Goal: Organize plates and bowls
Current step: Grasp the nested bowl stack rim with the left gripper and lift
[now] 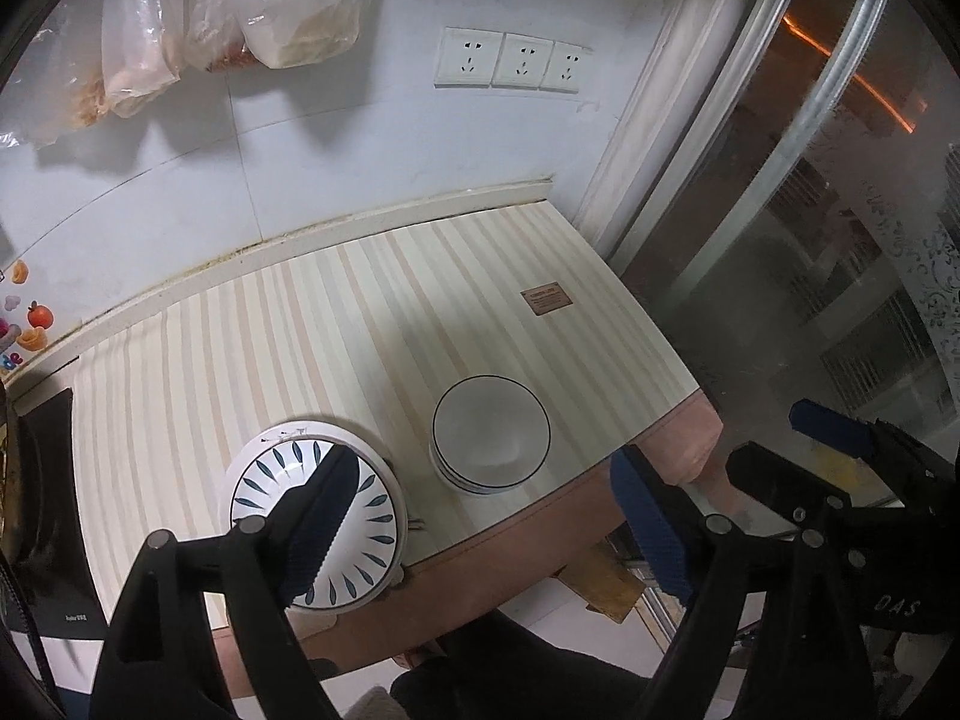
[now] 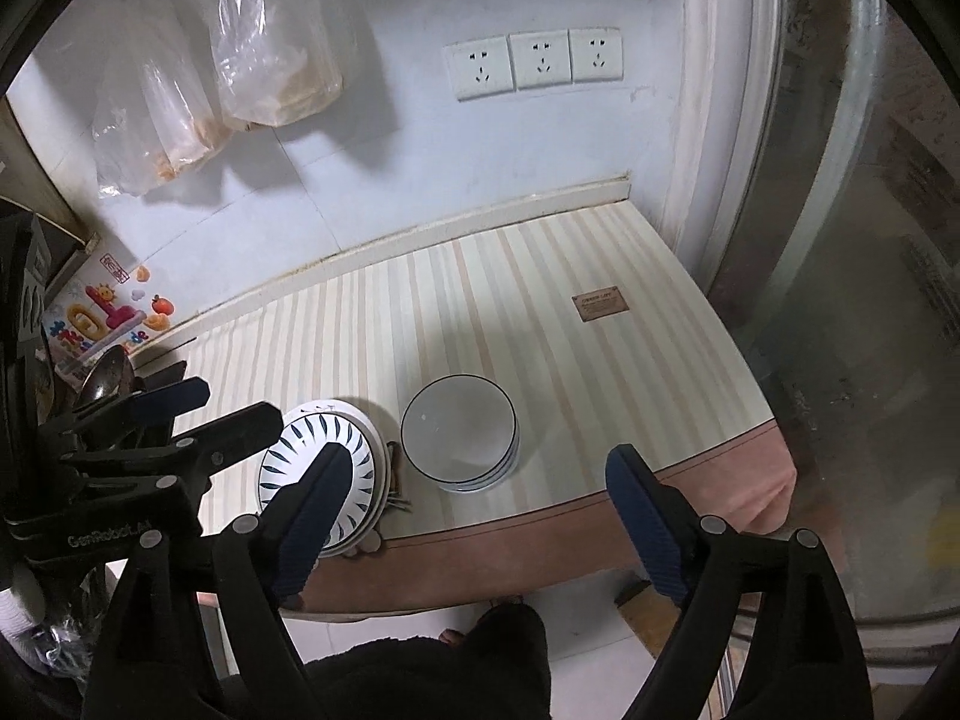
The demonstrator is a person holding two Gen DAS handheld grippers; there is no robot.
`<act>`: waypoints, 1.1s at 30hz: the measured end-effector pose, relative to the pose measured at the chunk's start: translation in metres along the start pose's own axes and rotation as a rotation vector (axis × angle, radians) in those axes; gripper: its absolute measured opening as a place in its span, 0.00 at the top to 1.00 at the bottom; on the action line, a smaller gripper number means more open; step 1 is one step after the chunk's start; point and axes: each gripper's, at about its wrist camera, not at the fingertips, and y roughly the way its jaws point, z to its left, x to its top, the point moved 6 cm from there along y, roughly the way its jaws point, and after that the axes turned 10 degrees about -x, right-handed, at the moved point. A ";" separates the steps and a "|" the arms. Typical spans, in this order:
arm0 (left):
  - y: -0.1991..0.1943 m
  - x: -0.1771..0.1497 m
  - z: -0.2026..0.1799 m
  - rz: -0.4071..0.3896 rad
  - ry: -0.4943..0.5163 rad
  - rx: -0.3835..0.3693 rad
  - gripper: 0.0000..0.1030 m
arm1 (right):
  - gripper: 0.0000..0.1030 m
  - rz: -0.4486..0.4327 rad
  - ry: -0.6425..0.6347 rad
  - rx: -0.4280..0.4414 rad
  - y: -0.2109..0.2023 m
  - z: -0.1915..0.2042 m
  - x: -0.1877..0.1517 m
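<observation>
A stack of white bowls with dark rims (image 1: 491, 432) (image 2: 459, 433) stands near the front edge of the striped table (image 1: 360, 312) (image 2: 540, 312). To its left is a stack of white plates with blue leaf marks (image 1: 315, 516) (image 2: 324, 468). My left gripper (image 1: 480, 516) is open and empty, held above the table's front edge, its left finger over the plates. My right gripper (image 2: 480, 516) is open and empty, above the front edge. The right gripper also shows at the right of the left wrist view (image 1: 840, 450), and the left gripper at the left of the right wrist view (image 2: 180, 420).
Plastic bags (image 1: 240, 18) (image 2: 240, 72) hang on the white wall with three sockets (image 1: 510, 60) (image 2: 534, 63). A glass sliding door (image 1: 840, 240) (image 2: 870, 240) stands at the right. Dark utensils and clutter (image 2: 102, 384) lie at the table's left. A small brown label (image 1: 545, 299) (image 2: 600, 305) is on the tablecloth.
</observation>
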 end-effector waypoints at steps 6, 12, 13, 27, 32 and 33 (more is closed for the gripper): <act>0.001 -0.005 -0.001 0.019 -0.023 -0.031 0.17 | 0.13 -0.007 -0.001 -0.026 -0.008 -0.002 -0.001; 0.016 -0.006 -0.002 0.054 -0.013 -0.025 0.17 | 0.12 0.039 0.024 -0.029 0.010 -0.009 -0.004; 0.019 -0.005 -0.001 0.058 -0.017 -0.025 0.17 | 0.12 0.048 0.025 -0.028 0.015 -0.010 -0.004; 0.131 0.007 0.042 0.212 -0.087 -0.008 0.17 | 0.12 0.243 0.114 0.145 0.140 -0.024 -0.014; 0.199 0.003 0.068 0.350 -0.130 -0.015 0.17 | 0.12 0.326 0.152 0.197 0.207 -0.028 -0.025; 0.209 0.001 0.073 0.372 -0.142 -0.020 0.17 | 0.12 0.352 0.159 0.207 0.224 -0.028 -0.028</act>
